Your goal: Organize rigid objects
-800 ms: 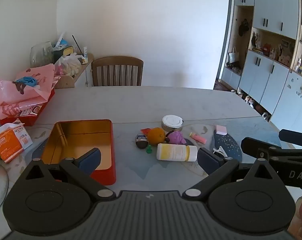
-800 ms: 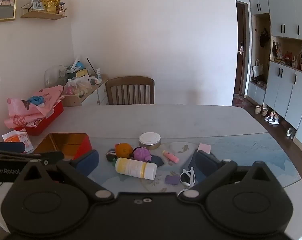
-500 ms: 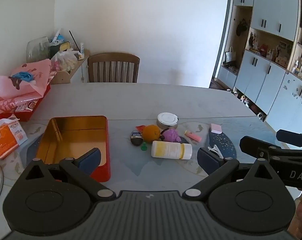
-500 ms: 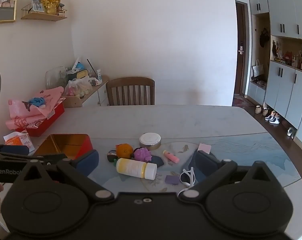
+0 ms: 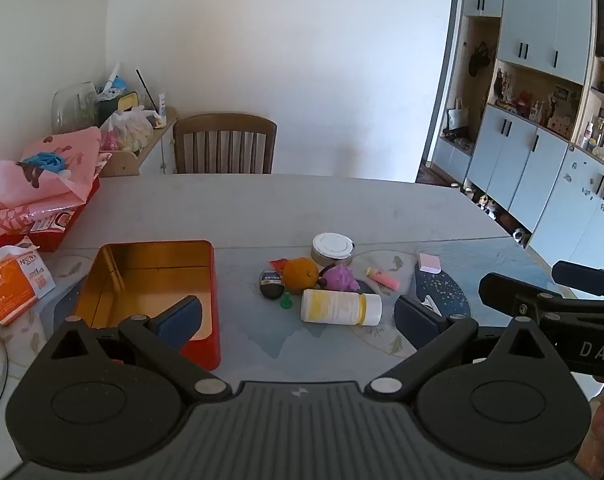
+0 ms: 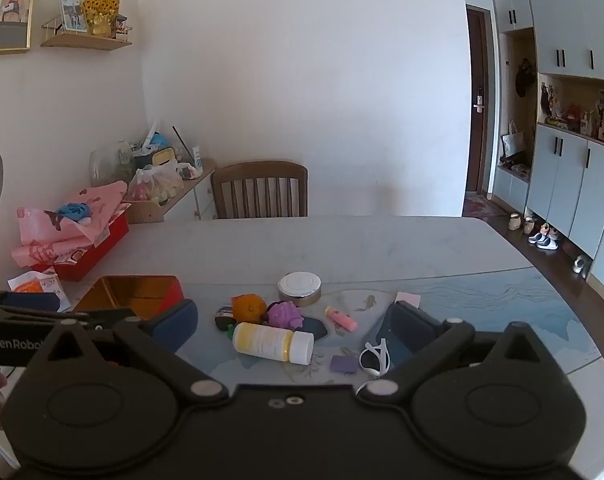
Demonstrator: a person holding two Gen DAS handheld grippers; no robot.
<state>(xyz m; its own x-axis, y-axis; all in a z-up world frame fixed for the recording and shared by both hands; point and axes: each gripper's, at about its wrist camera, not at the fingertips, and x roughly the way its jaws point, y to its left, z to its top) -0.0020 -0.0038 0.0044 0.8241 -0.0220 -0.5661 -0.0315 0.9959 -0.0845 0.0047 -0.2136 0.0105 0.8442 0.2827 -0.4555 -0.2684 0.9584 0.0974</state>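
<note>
Both tools held above near table edge, nothing gripped: left gripper (image 5: 297,316) jaws spread wide, right gripper (image 6: 291,324) likewise. Nearest item: white bottle (image 5: 340,307) with yellow label, lying on its side, just ahead of both. Judged light, rigid, smooth plastic; likely to roll, so pinch across mid-body, not the cap. Behind it, clustered: orange fruit (image 5: 300,275), purple toy (image 5: 339,278), pink tube (image 5: 382,278), round tin (image 5: 332,245). Red tray (image 5: 215,304), gold-lined and unfilled, sits left of pile; probable destination.
</note>
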